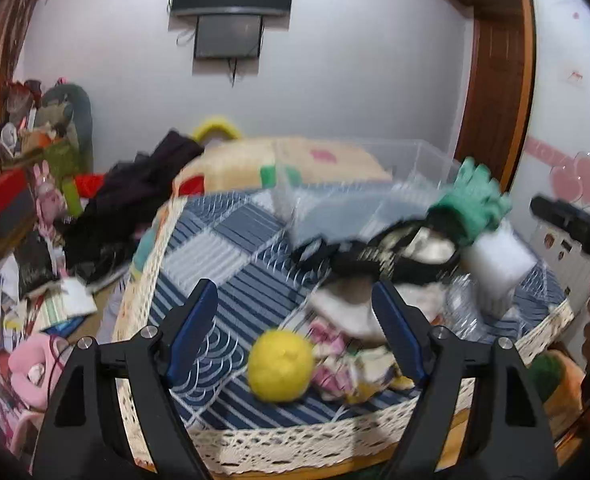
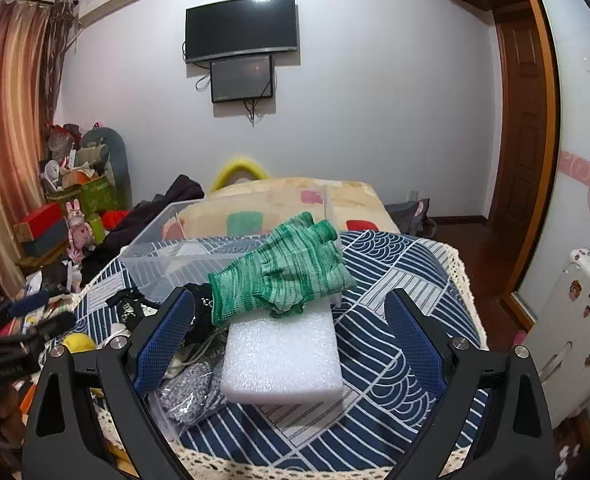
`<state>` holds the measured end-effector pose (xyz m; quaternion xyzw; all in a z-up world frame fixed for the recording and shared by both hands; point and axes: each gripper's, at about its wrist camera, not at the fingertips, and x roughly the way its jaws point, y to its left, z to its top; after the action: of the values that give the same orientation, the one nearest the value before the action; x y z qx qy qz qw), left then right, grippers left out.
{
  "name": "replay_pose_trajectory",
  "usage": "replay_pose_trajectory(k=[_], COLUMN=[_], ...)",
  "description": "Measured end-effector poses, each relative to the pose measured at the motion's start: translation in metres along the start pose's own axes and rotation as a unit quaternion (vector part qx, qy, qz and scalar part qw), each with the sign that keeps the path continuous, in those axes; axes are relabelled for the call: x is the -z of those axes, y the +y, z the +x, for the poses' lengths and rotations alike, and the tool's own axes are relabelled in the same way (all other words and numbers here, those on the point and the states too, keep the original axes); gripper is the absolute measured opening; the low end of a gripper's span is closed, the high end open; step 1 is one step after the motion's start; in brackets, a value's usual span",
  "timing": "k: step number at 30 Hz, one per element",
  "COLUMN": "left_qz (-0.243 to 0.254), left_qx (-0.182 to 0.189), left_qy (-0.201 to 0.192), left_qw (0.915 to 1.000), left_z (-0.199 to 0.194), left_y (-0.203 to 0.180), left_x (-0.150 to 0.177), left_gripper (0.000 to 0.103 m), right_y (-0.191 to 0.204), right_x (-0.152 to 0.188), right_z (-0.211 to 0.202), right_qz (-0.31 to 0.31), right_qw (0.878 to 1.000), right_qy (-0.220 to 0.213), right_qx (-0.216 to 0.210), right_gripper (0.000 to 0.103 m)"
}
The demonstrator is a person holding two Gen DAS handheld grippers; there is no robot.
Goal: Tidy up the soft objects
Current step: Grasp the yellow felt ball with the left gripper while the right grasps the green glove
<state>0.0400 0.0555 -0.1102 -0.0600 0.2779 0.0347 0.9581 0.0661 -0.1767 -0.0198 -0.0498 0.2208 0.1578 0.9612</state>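
Observation:
A table with a blue patterned cloth [image 1: 231, 248] holds a pile of soft things. A yellow ball [image 1: 281, 365] lies between the open fingers of my left gripper [image 1: 295, 304], near the front edge. Behind it are pink and white cloths [image 1: 335, 340], a black band [image 1: 375, 256], a green knit glove [image 2: 283, 272] and a white foam block [image 2: 283, 356]. My right gripper [image 2: 291, 312] is open around the foam block and glove, a little above them. A clear plastic bin [image 2: 163, 256] stands at the back of the table. The left wrist view is blurred.
A grey sparkly pouch [image 2: 193, 390] lies left of the foam. A bed with a cream blanket [image 2: 279, 200] is behind the table. Boxes and toys [image 1: 27, 208] clutter the floor at left. A white suitcase [image 2: 575, 320] and a wooden door [image 2: 523, 128] are at right.

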Motion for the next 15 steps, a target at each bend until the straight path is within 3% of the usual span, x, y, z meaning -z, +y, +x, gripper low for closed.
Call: replay_pose_trajectory(k=[7, 9, 15], left_qz=[-0.029, -0.033, -0.050], left_qx=[0.026, 0.037, 0.046], left_qy=[0.069, 0.085, 0.085], left_qw=[0.9968, 0.9952, 0.9941], left_z=[0.027, 0.035, 0.035], left_y=[0.011, 0.012, 0.018], left_x=[0.018, 0.021, 0.019], left_gripper=[0.059, 0.044, 0.038], right_y=[0.000, 0.000, -0.001], right_x=[-0.010, -0.013, -0.013], right_z=[0.022, 0.028, 0.045], right_qz=[-0.005, -0.004, -0.003], right_qw=[1.000, 1.000, 1.000], right_qy=[0.005, 0.008, 0.023], right_qx=[0.002, 0.001, 0.003], right_gripper=[0.095, 0.095, 0.094])
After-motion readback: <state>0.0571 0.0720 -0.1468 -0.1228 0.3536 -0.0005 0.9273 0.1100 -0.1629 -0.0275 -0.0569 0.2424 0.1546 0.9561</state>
